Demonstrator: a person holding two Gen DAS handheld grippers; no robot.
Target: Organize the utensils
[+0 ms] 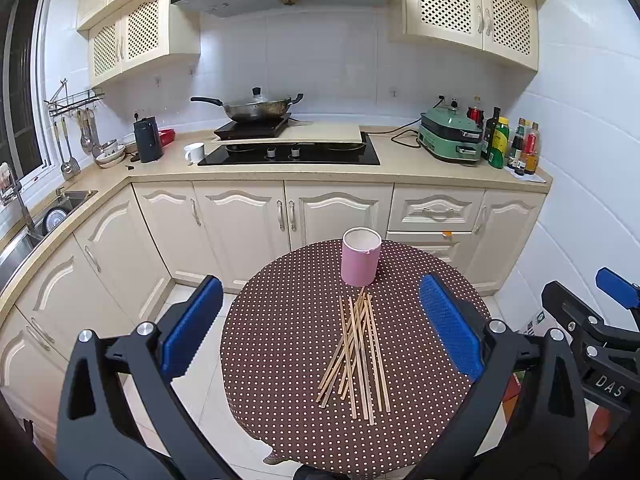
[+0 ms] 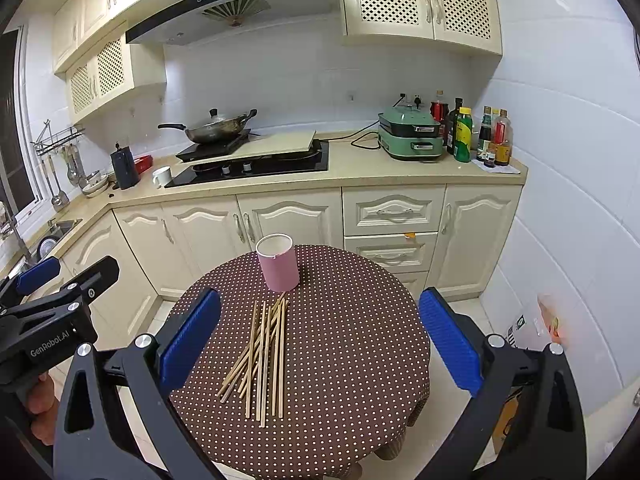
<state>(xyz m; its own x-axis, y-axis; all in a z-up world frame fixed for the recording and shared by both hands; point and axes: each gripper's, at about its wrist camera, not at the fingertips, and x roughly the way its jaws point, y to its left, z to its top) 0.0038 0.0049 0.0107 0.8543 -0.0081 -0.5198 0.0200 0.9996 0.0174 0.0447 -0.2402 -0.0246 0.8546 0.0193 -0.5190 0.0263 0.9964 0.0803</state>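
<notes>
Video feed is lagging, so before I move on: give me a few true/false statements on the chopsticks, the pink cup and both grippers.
1. The chopsticks lie in a loose pile on the dotted table. True.
2. The pink cup lies tipped on its side. False: it stands upright, open end up.
3. Some chopsticks are already in the cup. False: none show above its rim; all lie on the table.
4. The left gripper is open and holds nothing. True.
5. The right gripper is clamped on a chopstick. False: it is open and empty.
</notes>
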